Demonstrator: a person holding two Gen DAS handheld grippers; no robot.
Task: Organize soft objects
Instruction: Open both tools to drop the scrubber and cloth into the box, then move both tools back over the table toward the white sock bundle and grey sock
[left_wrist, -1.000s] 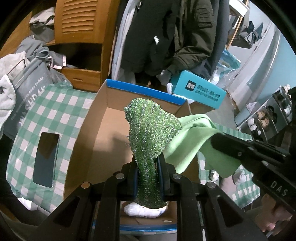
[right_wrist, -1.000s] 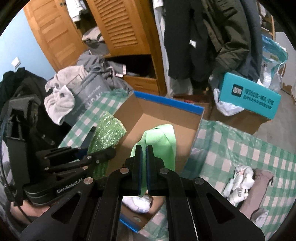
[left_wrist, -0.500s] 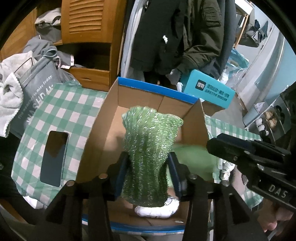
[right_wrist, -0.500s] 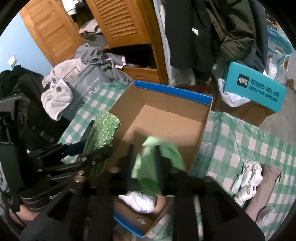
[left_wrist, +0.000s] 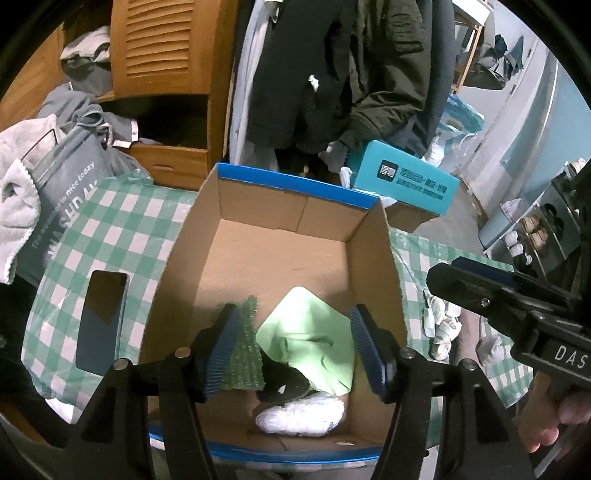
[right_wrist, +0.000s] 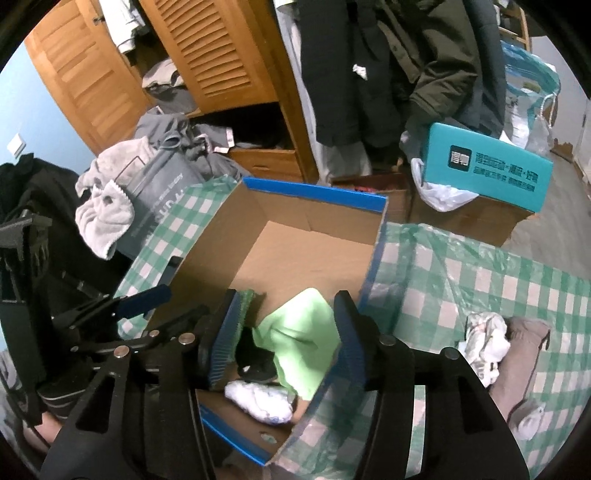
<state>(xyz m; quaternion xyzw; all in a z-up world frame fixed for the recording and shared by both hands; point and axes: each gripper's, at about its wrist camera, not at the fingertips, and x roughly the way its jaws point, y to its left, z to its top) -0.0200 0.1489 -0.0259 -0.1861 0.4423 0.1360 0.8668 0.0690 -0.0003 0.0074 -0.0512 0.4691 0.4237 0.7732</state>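
An open cardboard box (left_wrist: 295, 188) with blue edges sits on a green checked cloth. A fuzzy dark-green cloth (left_wrist: 245, 350), a light-green cloth (left_wrist: 310, 332), a black item (left_wrist: 284, 376) and a white bundle (left_wrist: 299, 413) lie inside at the near end. My left gripper (left_wrist: 295, 347) hovers over them, its jaws opening, pads pressing on nothing; the fuzzy cloth stands just beside its left pad. My right gripper (right_wrist: 288, 336) hangs over the same corner, jaws also opening, with the light-green cloth (right_wrist: 299, 336) lying loose below. The left gripper (right_wrist: 177, 304) shows at its left.
A dark phone (left_wrist: 101, 317) lies on the checked cloth left of the box, next to a grey bag (left_wrist: 66, 210). White socks (right_wrist: 484, 343) and a brownish cloth (right_wrist: 517, 354) lie to the right. A teal box (right_wrist: 487, 170), hanging coats and a wooden wardrobe stand behind.
Both grippers went from shut to open. The fuzzy green cloth left the left jaws and the light-green cloth left the right jaws; both dropped into the box.
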